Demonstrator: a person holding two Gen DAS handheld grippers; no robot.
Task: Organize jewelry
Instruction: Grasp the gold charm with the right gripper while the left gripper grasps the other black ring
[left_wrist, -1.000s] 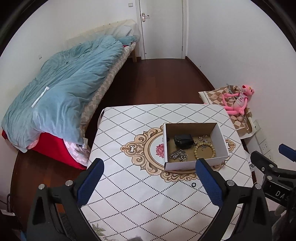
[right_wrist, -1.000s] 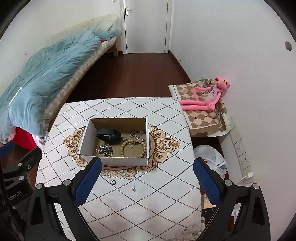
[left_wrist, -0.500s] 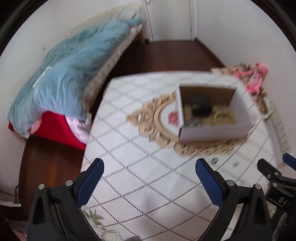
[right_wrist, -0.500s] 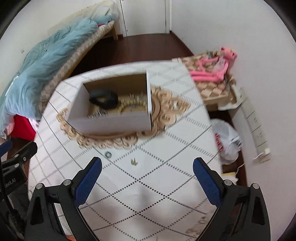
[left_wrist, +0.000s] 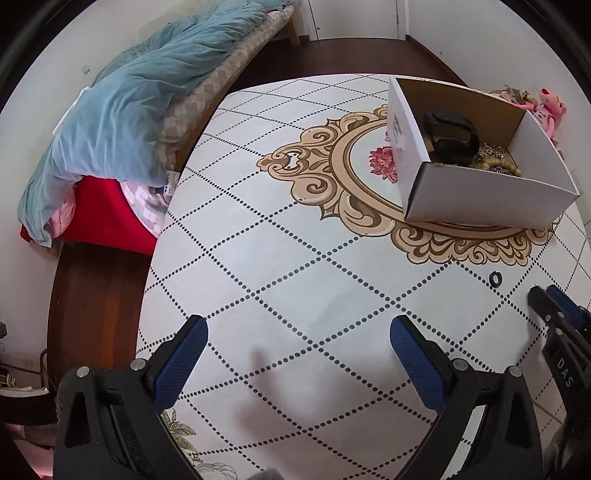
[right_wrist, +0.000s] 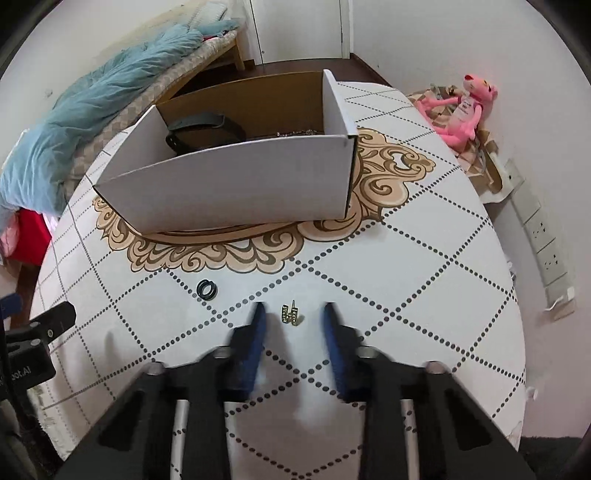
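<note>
A white cardboard box (left_wrist: 480, 199) (right_wrist: 236, 188) stands on the patterned tablecloth and holds a black wristband (left_wrist: 448, 133) (right_wrist: 201, 127), beads (left_wrist: 498, 162) and a silver chain (right_wrist: 295, 133). On the cloth in front of the box lie a small black ring (left_wrist: 496, 278) (right_wrist: 207, 287) and a gold studded earring (right_wrist: 291, 316). My right gripper (right_wrist: 294, 307) is low over the cloth, its jaws closing with the earring between them; the pads do not touch it. My left gripper (left_wrist: 298, 325) stands open over bare cloth, left of the ring, with nothing between its fingers.
A bed with a blue duvet (left_wrist: 122, 107) runs along the table's left side. A pink plush toy (right_wrist: 463, 110) lies on a low stand at the right, and a power strip (right_wrist: 543, 240) hangs beside it. The table's right edge (right_wrist: 517, 332) is close.
Both grippers have come down close to the tablecloth. The right gripper's jaws have narrowed from wide open to either side of the earring. The left jaws stay wide.
</note>
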